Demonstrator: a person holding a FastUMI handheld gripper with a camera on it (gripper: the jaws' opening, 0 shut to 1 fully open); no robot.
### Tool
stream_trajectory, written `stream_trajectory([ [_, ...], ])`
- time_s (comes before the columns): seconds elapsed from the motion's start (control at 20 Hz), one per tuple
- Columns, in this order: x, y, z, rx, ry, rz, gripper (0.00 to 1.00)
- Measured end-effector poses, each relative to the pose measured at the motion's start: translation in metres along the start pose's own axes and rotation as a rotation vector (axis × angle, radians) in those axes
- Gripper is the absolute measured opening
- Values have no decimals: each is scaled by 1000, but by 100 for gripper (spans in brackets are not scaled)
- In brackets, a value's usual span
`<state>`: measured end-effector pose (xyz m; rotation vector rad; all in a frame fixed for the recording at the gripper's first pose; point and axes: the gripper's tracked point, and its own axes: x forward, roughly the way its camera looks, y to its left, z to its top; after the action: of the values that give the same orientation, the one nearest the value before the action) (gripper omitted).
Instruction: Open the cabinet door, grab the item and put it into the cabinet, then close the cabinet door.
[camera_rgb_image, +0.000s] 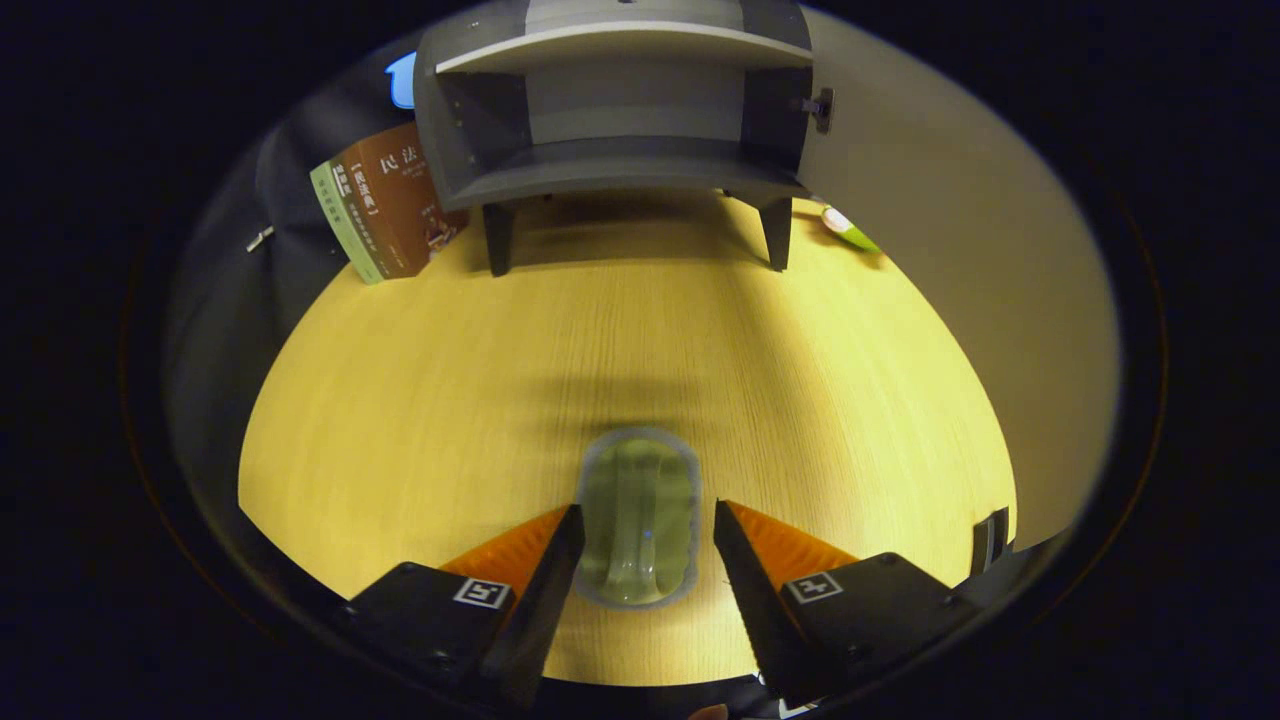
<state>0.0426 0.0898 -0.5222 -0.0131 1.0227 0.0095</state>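
**Between my fingers: the green item, cabinet standing open ahead**

Between the two fingers of my gripper (645, 520) lies the item I am to store, a small pale-green object (637, 517) with a greyish rim and a raised ridge running along its middle. It rests flat on the wooden table (420, 400). My fingers are spread to either side of it. The left finger (560, 560) sits right against the object's edge, though I cannot tell whether it truly touches; the right finger (740, 560) stands a little off, with a strip of bare table showing between it and the object. So I am straddling the thing, not pinching it.

Well beyond my fingertips, straight ahead across the table, stands the grey cabinet (620, 150) on short dark legs. Its door (960, 260) is swung wide open to my right, a pale panel hanging from a dark hinge (820, 108) on the cabinet's right side. Inside I see a shelf (625, 45) above and the lower compartment's floor beneath it.

Leaning beside the cabinet's left side, beyond and to the left of my fingers, is a brown book with a green spine (385, 205), propped upright and tilted. To the right of the cabinet's right leg, near the foot of the open door, a small green-and-white object (848, 230) lies on the table; it is too small for me to name.

A soft shadow falls on the table just ahead of the green item.
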Motion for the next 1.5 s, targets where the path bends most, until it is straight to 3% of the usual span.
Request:
stream_trajectory([
  [0.1, 8, 4, -6, 22, 27, 3, 71],
  [0.2, 13, 7, 3, 45, 4, -1, 68],
  [0.4, 8, 8, 4, 6, -3, -17, 24],
  [0.45, 9, 8, 4, -2, -4, -11, 17],
  [0.7, 0, 3, 11, 14, -30, -4, 17],
  [0.9, -34, 0, 47, 17, -87, 14, 17],
  [1.25, -140, 13, 175, 98, -275, 104, 17],
  [1.5, -213, 22, 278, 86, -418, 157, 17],
])
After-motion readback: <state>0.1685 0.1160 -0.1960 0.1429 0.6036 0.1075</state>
